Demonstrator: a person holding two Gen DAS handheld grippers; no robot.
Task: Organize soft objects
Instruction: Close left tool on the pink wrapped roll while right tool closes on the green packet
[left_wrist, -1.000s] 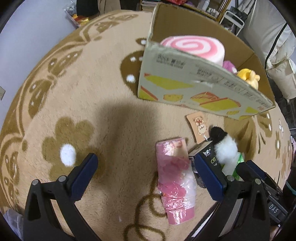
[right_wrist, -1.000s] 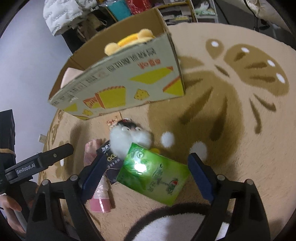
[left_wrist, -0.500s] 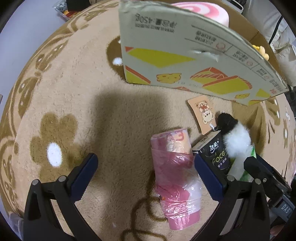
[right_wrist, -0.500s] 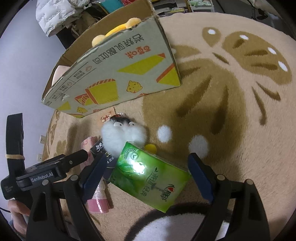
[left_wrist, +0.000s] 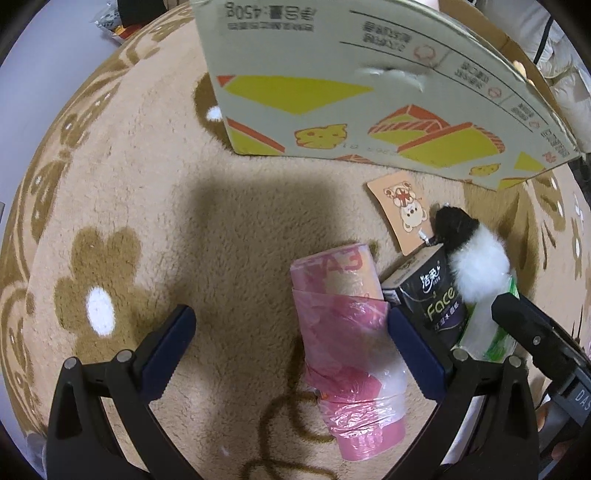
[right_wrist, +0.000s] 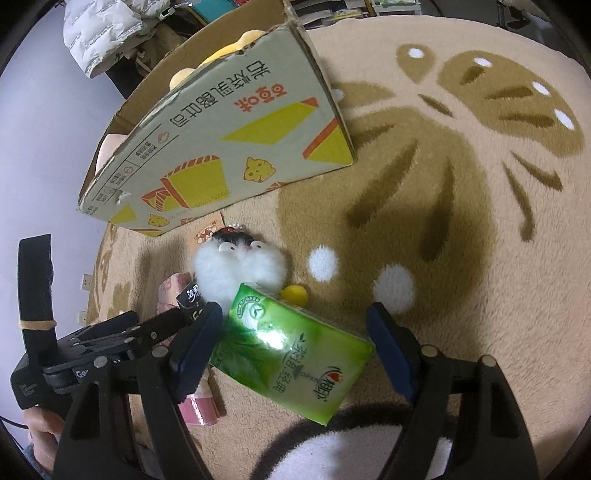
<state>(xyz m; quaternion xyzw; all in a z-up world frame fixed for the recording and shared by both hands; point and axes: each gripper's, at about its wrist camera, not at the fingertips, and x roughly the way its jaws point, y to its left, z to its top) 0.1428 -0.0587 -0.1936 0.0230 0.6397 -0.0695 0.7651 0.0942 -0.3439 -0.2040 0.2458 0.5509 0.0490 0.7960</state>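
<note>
A pink roll of plastic bags (left_wrist: 347, 332) lies on the beige carpet between the jaws of my left gripper (left_wrist: 290, 356). That gripper is open: its right pad is beside the roll and its left pad is far off. My right gripper (right_wrist: 295, 347) points down over a green tissue pack (right_wrist: 291, 354). Its jaws are closing with the pack between them, and the pack looks unsqueezed. A white and black plush toy (right_wrist: 236, 269) (left_wrist: 476, 266) rests against the green pack. A black tissue pack (left_wrist: 432, 295) lies between the roll and the plush.
A printed cardboard box (left_wrist: 332, 92) (right_wrist: 221, 147) stands just behind, with a yellow plush (right_wrist: 243, 40) inside. A bear card (left_wrist: 402, 210) and a small yellow ball (right_wrist: 293, 295) lie on the carpet. Black and white fur (right_wrist: 351, 450) fills the near edge. Bare carpet lies to the right.
My left gripper has come down and forward, so the pink roll and the box look larger. The right gripper's jaws have narrowed around the green pack, which has not moved.
</note>
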